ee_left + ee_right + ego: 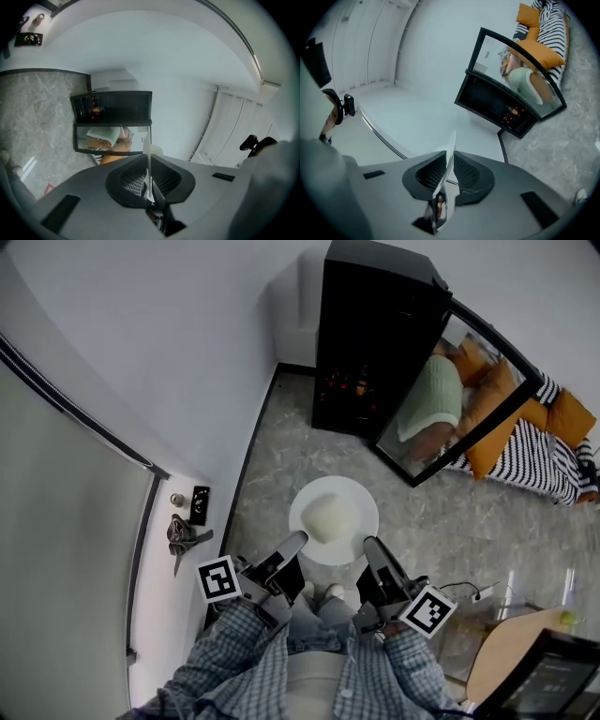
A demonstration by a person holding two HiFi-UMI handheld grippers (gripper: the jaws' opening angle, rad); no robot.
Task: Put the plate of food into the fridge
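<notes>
In the head view a white plate (361,502) with a pale mound of food (329,517) hangs above the grey floor, held between both grippers. My left gripper (298,542) is shut on the plate's near-left rim, my right gripper (369,544) on its near-right rim. In the left gripper view the plate's thin rim (148,159) runs edge-on between the jaws of the left gripper (148,180); the right gripper view shows the rim (450,152) pinched in the right gripper (446,176). The black fridge (375,334) stands ahead with its glass door (469,395) swung open to the right.
A white wall with a door, handle and keys (180,535) runs along the left. A sofa with orange cushions (534,442) lies right of the fridge. A wooden table edge (506,652) and a power strip (483,592) are at the lower right. The person's shoes (322,592) stand below the plate.
</notes>
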